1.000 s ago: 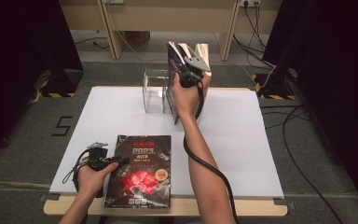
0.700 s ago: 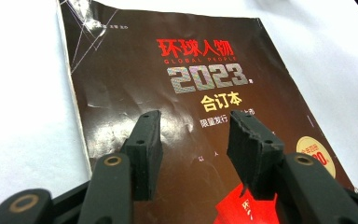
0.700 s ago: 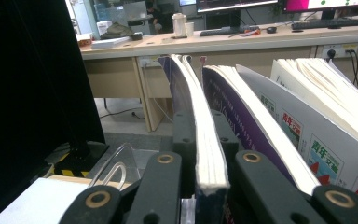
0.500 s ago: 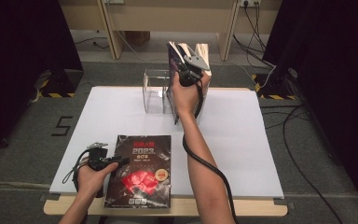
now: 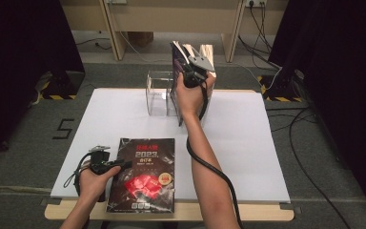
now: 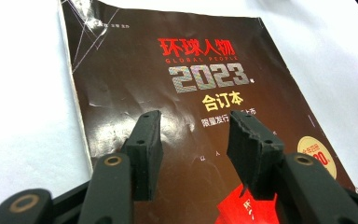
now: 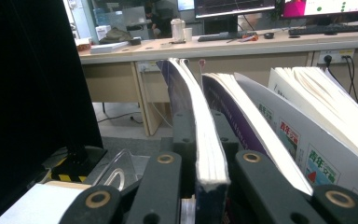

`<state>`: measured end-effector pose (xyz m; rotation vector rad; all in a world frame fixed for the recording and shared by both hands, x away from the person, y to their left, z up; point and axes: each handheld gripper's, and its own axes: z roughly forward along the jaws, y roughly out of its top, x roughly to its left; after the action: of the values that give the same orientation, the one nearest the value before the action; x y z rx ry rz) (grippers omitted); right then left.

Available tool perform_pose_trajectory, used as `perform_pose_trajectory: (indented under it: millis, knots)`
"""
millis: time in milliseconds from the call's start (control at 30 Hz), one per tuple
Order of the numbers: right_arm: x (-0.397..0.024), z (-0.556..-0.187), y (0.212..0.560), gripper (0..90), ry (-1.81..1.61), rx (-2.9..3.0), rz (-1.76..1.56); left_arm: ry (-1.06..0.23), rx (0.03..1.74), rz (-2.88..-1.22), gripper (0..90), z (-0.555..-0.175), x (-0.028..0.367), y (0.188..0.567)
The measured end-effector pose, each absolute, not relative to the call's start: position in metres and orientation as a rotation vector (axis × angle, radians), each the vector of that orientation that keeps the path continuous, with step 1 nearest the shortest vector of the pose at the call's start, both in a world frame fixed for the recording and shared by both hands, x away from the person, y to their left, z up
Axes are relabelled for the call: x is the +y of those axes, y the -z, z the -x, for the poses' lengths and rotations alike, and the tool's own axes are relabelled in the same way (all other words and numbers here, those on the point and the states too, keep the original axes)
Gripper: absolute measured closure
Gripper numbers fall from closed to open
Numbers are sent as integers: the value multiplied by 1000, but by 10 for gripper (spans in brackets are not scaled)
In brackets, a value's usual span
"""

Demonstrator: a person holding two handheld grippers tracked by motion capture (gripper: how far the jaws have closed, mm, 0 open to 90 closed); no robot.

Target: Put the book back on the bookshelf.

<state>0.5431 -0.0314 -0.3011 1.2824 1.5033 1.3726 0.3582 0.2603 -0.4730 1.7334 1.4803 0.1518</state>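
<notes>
Two grippers in play, and honestly nothing has budged compared with the shots from a second and half a second back: same hands, same spots, same grip.

Right gripper [image 5: 189, 64] is up at the far edge of the white table [image 5: 267, 143], and its jaws are pinched tight on a dark-covered book [image 7: 200, 135]. In the right gripper view you can see the jaws squeezing that book from both sides, page edges facing the camera, standing upright and leaning a bit to the left. It sits in a row of other books [image 7: 279, 126] just to its right, which lean the other way with their page edges fanning out a little. In the high view the whole row stands right beside a clear plastic holder [image 5: 158, 93], with the hand wrapped round the gripper at the books' near side.

Left gripper [image 5: 119, 164] is down at the near left part of the table, jaws spread apart with nothing between them. They hang just over the left part of a dark magazine [image 6: 205, 107] lying flat at the table's near edge, cover up, red and silver lettering on it and a creased top corner. Can't tell if the jaw tips actually touch the cover.
</notes>
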Motion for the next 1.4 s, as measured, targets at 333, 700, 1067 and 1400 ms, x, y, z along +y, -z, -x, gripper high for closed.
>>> perform_pose_trajectory:
  millis: [333, 700, 1067, 1400]
  knots:
    - [-32, -547, 302, 843, -1376, 1481, -1293, -153, 1479, -1734, 539, -358, 261, 473]
    - [-25, -545, 302, 842, -1351, 1475, -1276, -151, 1481, -1733, 541, -358, 261, 473]
    - [-20, -544, 308, 842, -1353, 1480, -1289, -147, 1477, -1734, 541, -358, 262, 472]
    - [-19, -549, 314, 842, -1347, 1466, -1316, -150, 1476, -1734, 543, -358, 262, 472]
